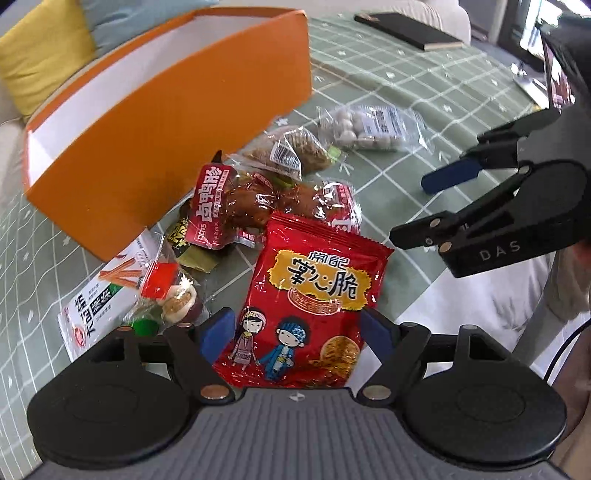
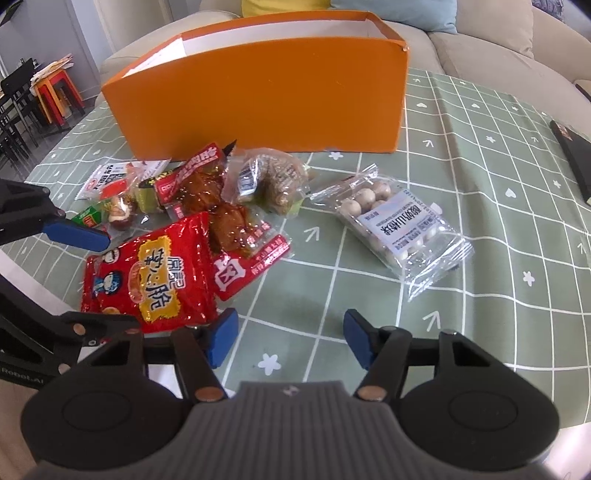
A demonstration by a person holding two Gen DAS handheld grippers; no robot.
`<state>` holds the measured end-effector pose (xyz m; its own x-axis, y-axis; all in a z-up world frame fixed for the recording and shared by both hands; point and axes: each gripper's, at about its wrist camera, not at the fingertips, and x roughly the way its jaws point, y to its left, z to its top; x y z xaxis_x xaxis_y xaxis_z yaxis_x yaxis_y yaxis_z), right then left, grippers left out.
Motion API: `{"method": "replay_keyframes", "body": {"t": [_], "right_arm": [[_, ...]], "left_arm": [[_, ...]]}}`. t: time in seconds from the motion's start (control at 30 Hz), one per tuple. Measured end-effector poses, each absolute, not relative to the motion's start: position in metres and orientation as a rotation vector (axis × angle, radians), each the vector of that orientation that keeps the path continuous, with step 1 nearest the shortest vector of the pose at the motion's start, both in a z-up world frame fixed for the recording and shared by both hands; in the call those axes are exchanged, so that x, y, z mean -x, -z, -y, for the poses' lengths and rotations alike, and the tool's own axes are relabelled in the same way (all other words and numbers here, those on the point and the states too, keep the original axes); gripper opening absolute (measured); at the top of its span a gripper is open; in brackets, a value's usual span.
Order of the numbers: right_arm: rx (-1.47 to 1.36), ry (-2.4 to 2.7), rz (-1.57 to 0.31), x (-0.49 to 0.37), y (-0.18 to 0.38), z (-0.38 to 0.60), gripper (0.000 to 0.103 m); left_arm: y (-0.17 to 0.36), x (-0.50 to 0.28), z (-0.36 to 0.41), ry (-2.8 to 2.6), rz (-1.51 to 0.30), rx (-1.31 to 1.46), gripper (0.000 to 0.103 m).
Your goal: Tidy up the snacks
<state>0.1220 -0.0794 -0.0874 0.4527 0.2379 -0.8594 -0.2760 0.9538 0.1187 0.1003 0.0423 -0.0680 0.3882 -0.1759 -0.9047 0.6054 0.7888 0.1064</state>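
A pile of snack packets lies on the green checked tablecloth in front of an open orange box (image 1: 177, 122) (image 2: 266, 96). A red crisp packet (image 1: 314, 306) (image 2: 155, 273) lies nearest; its lower edge sits between the blue pads of my left gripper (image 1: 299, 334), which is open around it. Behind it are red braised-meat packets (image 1: 236, 203) (image 2: 218, 206), a clear nut bag (image 1: 291, 151) (image 2: 269, 177) and a clear bag of white balls (image 1: 365, 129) (image 2: 391, 221). My right gripper (image 2: 290, 339) is open and empty above bare cloth; it shows in the left wrist view (image 1: 439, 206).
A white packet with orange sticks (image 1: 107, 291) and small wrapped sweets (image 1: 177, 299) lie at the pile's left. A black notebook (image 1: 406, 29) lies at the far side. A sofa with cushions (image 1: 44, 51) stands behind the box. The table edge (image 1: 480, 295) is close on the right.
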Motion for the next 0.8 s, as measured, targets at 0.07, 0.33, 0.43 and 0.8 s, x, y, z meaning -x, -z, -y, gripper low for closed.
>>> {"method": "replay_keyframes", "body": {"t": [0.07, 0.33, 0.43, 0.8], "right_arm": [[0.041, -0.32, -1.053, -0.124, 0.089, 0.078, 0.062], [0.086, -0.348, -1.026, -0.126, 0.095, 0.065, 0.062], [0.12, -0.357, -1.012, -0.125, 0.096, 0.061, 0.062], [0.195, -0.466, -0.93, -0.127, 0.088, 0.051, 0.061]], "left_arm": [[0.07, -0.104, -0.041, 0.542, -1.072, -0.475, 0.093], [0.086, -0.111, -0.031, 0.565, -1.134, -0.405, 0.096], [0.089, -0.105, -0.028, 0.501, -1.107, -0.386, 0.095], [0.075, -0.092, -0.052, 0.227, -1.126, -0.181, 0.082]]}}
